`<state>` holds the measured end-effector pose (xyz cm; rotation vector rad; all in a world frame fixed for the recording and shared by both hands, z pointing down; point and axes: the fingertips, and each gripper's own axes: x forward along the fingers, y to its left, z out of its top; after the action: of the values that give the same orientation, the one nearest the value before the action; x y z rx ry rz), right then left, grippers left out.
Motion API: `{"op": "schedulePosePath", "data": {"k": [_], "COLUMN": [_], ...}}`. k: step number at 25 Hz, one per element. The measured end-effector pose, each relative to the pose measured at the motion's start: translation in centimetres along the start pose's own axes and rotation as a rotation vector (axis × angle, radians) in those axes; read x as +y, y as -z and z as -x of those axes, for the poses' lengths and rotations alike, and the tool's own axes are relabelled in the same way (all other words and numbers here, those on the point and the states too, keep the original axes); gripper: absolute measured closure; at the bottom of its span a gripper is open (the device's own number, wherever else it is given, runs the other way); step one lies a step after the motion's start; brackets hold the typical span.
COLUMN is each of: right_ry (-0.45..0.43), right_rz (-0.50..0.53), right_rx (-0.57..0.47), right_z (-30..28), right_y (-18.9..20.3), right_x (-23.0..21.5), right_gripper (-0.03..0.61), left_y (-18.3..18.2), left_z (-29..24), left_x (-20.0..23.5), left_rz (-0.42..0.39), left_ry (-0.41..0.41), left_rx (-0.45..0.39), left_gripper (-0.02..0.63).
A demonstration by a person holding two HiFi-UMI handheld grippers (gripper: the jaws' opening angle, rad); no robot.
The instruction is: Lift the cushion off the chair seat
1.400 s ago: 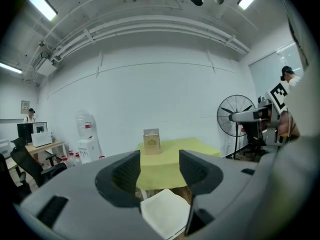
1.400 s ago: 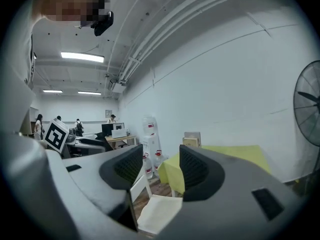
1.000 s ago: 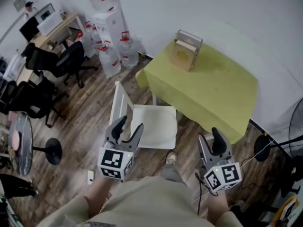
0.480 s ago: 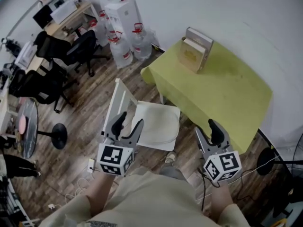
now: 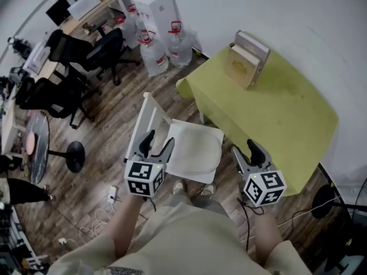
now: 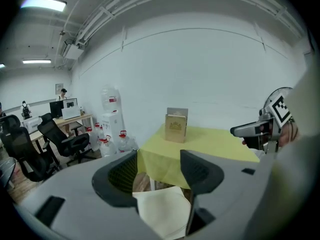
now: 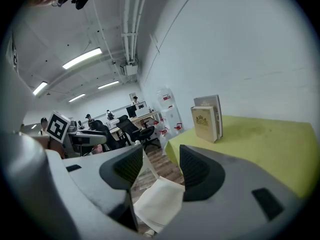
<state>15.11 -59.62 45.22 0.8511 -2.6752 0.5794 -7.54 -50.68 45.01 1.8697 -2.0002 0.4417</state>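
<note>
Cushion (image 5: pixel 195 148) flat on chair (image 5: pixel 150 116) seat; seat's far right corner close to table (image 5: pixel 275 113) edge, open floor (image 5: pixel 109 148) on the chair's left. Left gripper (image 5: pixel 159 140) and right gripper (image 5: pixel 245 149) flank the seat's near corners, jaws spread, empty, clear of the cushion; left jaws have just been opening slightly. Against a second ago, both grippers sit closer to the seat.

The left gripper (image 5: pixel 160 141) is held out ahead of the torso (image 5: pixel 183 242), pointing forward and somewhat down. Its jaws are apart, having just opened slightly wider, with nothing between the pads. The right gripper (image 5: pixel 243 151) sits alongside, well apart from it, at a similar tilt, jaws apart and empty. The left forearm (image 5: pixel 125 219) and right forearm (image 5: pixel 265 234) are extended.
</note>
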Motion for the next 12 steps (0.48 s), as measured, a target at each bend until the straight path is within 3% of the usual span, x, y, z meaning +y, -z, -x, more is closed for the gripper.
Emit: {"op": "schedulePosePath", "data": {"k": [12], "right_ry": [0.085], "right_rz": [-0.097], "right_rx": [0.127], "right_z": [-5.8], "right_y": [6.1], "right_x": [-1.9], "right_gripper": [0.334], "left_y": [7.2], "left_z": [-6.0], "left_x": [5.0], "left_rz": [0.036], "left_ry": [0.074], "left_rx": [0.149], "left_gripper": [0.333]}}
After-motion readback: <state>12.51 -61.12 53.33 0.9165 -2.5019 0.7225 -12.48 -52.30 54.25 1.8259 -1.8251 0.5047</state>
